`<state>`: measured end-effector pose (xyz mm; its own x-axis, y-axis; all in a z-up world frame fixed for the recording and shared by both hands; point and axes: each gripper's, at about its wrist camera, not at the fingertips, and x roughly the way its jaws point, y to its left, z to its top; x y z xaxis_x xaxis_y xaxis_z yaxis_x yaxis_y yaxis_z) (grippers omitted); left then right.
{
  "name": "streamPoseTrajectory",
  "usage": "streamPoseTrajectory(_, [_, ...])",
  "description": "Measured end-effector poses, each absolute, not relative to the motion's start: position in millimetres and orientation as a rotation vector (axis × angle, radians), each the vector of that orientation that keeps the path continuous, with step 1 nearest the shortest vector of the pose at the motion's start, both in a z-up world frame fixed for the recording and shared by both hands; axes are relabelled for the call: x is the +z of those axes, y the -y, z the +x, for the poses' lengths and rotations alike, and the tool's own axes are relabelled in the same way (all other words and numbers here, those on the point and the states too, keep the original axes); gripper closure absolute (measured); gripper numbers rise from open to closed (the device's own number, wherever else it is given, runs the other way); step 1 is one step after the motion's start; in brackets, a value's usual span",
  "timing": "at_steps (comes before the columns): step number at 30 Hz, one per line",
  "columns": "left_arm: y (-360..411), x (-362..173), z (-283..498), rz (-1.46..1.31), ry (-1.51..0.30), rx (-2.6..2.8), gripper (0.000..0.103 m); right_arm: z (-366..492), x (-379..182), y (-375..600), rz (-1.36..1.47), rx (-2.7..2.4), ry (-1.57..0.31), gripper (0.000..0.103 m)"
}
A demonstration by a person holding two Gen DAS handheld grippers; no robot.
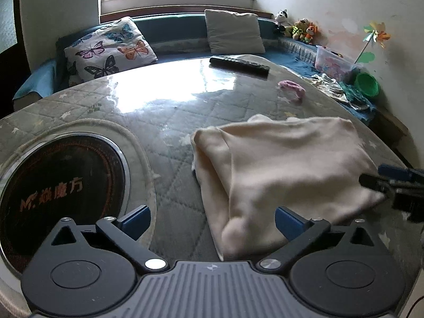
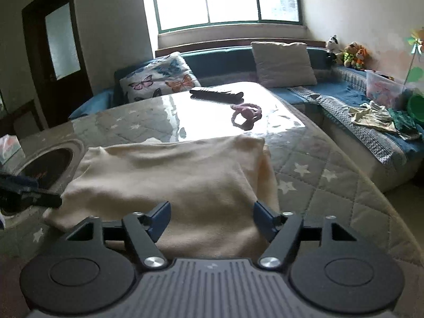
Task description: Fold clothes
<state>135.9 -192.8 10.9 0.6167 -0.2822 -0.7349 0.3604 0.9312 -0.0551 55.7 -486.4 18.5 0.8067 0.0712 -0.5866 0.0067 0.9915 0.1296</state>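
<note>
Near the desk's front edge lies a cream garment (image 1: 281, 164), folded into a rough rectangle on the quilted, glass-topped surface (image 1: 164, 100). The left tool (image 1: 212, 222) stands wide apart with nothing between its fingers, the garment's near corner just beside its right finger. The right tool (image 2: 210, 220) hangs over the garment's near edge, fingers spread, apparently not pinching the cloth. Farther back lie a remote (image 2: 216, 94) and a pink band (image 2: 245, 115).
</note>
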Motion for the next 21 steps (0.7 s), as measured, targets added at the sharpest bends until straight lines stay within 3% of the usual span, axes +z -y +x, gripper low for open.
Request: streamPoseTrajectory(21, [188, 4, 80, 0.113, -0.844, -0.379, 0.0, 11, 23, 454, 0.115, -0.003, -0.643, 0.003])
